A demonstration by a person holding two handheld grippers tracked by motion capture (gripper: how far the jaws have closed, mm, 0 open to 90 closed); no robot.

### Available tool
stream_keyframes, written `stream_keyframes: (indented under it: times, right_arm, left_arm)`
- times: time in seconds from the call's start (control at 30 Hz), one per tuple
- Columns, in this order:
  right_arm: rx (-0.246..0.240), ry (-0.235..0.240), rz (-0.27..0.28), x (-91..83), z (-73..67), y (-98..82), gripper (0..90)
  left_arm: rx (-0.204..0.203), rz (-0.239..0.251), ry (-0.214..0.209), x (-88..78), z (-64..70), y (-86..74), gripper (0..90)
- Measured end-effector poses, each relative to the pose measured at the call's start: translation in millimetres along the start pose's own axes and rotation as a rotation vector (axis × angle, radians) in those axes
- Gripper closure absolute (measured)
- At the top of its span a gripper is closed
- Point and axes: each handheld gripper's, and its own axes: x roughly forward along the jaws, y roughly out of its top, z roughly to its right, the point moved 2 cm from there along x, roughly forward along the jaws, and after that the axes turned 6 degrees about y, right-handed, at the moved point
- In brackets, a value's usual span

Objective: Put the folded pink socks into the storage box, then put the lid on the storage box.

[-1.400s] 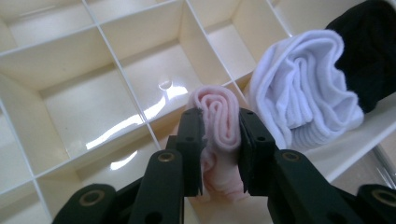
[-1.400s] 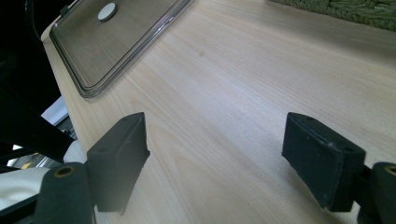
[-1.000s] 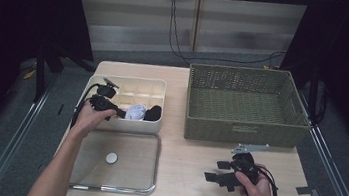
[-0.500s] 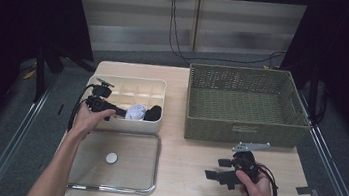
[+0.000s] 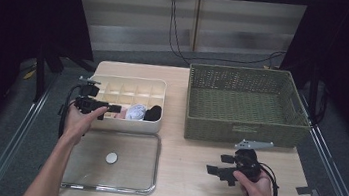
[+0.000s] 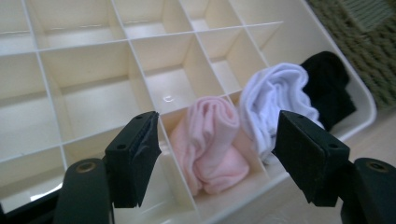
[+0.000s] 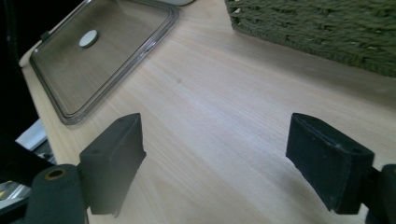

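Observation:
A cream divided organizer box (image 5: 128, 90) sits at the table's left. Its front row holds a rolled pink sock (image 6: 210, 144), a white sock (image 6: 275, 98) and a black sock (image 6: 329, 84), side by side. My left gripper (image 5: 113, 108) hovers at the box's front left edge and points toward the pink sock. Its jaws have just been opening and stand wide, and the pads (image 6: 140, 149) touch nothing. My right gripper (image 5: 214, 171) rests low over bare wood at the front right, open, with nothing between its jaws (image 7: 229, 163).
A clear lid (image 5: 114, 161) with a white knob lies flat in front of the box. A green wicker basket (image 5: 247, 104) stands at the back right. Bare tabletop (image 7: 210, 107) lies between the lid and the right gripper.
The left gripper has drawn back to the left, out of the box, and its jaws have opened. The pink sock stays in its compartment. The right hand has kept still.

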Motion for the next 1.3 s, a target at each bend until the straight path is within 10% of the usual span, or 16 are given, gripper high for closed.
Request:
stream_keyframes:
  times: [0.63, 1.3]
  right_arm:
    - [-0.017, -0.027, 0.017, 6.4, -4.5, 6.8, 33.4]
    - [-0.03, 0.061, -0.042, 36.6, -19.9, 34.3, 40.1]
  left_arm:
    - [0.11, 0.087, 0.006, -40.4, 22.0, -25.0, 29.9]
    - [0.11, 0.067, -0.001, -65.4, 29.1, -77.0, 26.3]
